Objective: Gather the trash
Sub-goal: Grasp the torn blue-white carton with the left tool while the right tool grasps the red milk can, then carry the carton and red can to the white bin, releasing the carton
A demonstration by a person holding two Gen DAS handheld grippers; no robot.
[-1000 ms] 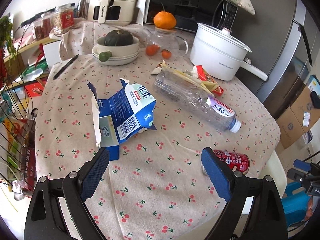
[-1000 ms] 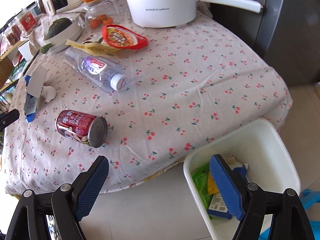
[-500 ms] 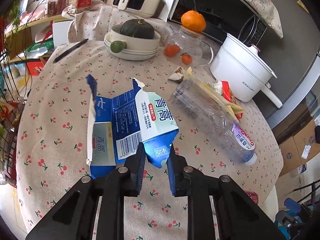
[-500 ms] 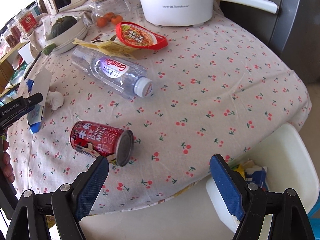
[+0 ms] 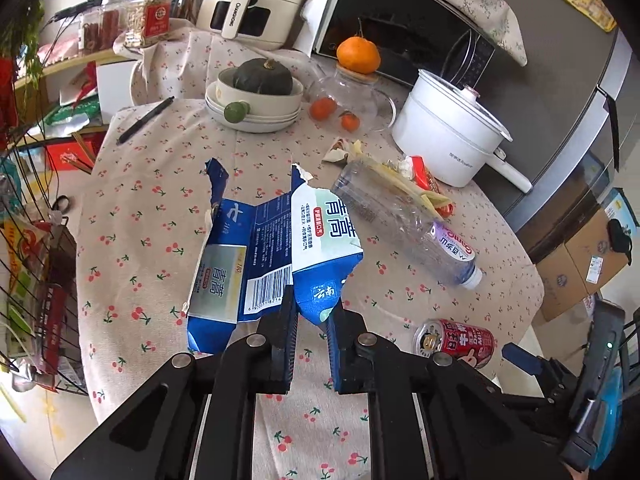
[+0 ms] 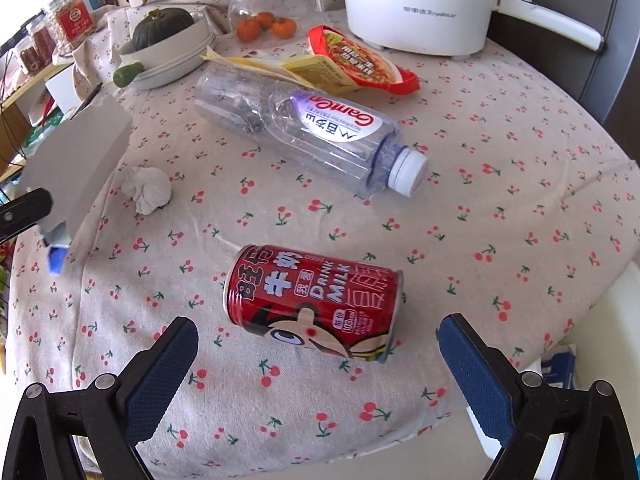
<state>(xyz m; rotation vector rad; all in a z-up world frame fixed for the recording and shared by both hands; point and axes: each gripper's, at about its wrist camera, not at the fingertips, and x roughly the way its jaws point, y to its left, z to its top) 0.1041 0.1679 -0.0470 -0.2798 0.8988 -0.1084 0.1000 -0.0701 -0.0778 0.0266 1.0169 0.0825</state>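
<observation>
My left gripper [image 5: 312, 320] is closing its fingers on the near edge of the torn blue carton [image 5: 276, 256], which sits pinched between them on the cherry-print worktop [image 5: 152, 208]. My right gripper [image 6: 318, 344] is opening wide, nothing between its fingers, just near of the red milk can [image 6: 316, 300] lying on its side. Farther off lies the clear plastic bottle [image 6: 304, 124], cap pointing right, with a crumpled white wad [image 6: 146, 190] to its left. Beyond that, a red snack wrapper [image 6: 360, 60] rests before the white pot [image 6: 416, 4].
</observation>
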